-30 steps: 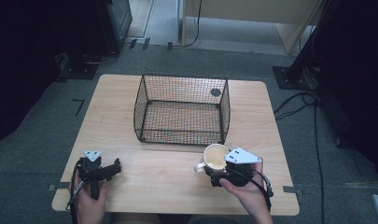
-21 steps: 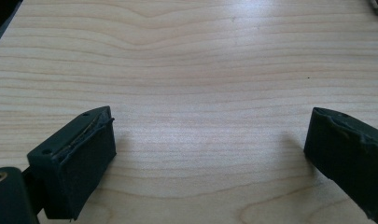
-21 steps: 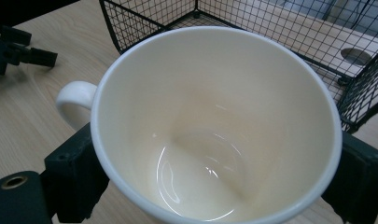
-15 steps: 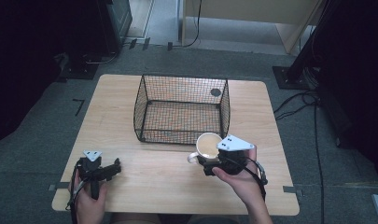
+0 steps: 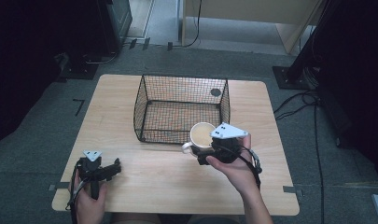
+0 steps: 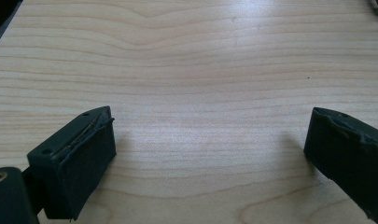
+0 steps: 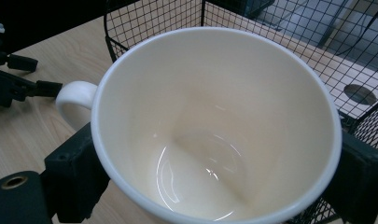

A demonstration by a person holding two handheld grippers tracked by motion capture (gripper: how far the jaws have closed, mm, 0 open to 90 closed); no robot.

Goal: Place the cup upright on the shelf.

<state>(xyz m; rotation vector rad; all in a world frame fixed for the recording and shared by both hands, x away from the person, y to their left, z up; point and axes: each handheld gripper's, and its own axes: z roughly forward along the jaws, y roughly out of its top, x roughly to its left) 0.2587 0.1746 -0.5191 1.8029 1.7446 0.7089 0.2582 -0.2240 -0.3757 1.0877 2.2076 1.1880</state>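
A cream mug point(image 5: 200, 135) with a handle point(image 5: 187, 148) on its left hangs above the table, just at the near wall of a black wire basket point(image 5: 149, 100). My right gripper point(image 5: 206, 145) is shut on the mug point(image 7: 214, 126), its jaws pressed on either side of the empty cup, whose handle point(image 7: 74, 95) points left. My left gripper point(image 5: 115, 167) rests near the table's front left corner, open. In the left gripper view its fingers point(image 6: 79, 154) stand wide apart over bare wood.
The basket point(image 7: 289, 32) is empty and stands mid-table, towards the far edge. A dark round hole point(image 5: 216, 92) marks the tabletop behind it. The wooden table point(image 5: 144, 186) has free room at the front. Cables and dark stands lie on the floor around.
My right gripper has carried the mug left and away from me, up towards the basket's near wall. The left gripper has not moved.
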